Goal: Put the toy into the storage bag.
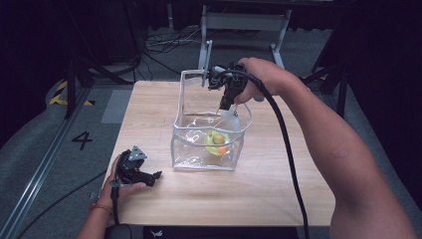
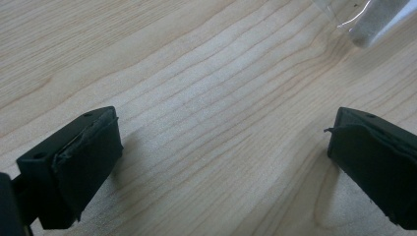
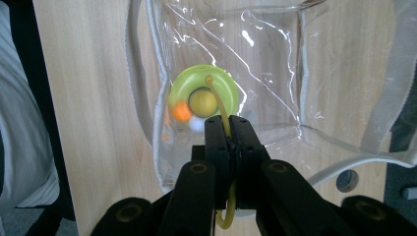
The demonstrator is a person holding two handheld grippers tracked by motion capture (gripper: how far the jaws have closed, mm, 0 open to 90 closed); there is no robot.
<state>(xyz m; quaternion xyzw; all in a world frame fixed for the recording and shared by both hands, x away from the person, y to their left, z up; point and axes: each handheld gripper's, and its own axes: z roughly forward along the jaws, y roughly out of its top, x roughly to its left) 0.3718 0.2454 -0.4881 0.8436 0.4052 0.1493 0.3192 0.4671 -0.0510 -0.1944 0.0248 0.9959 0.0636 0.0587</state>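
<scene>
Below right hand-held gripper [image 3: 229, 123]: yellow-green toy [image 3: 204, 96] inside clear bag [image 1: 185, 144] | jaws clamped on its yellow cord [image 3: 219, 101] | left hand-held gripper [image 2: 221, 162] wide open, empty, on counter [image 2: 196, 73] | risk: thin cord slips free.

Lab; floor cables [image 1: 164, 42]; metal frames [image 1: 244, 22]

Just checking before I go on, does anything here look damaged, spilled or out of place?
Nothing stands out. The clear bag stands upright on the table, with the green toy inside. The right tongs pinch its thin yellow cord; the left tongs rest open.
</scene>
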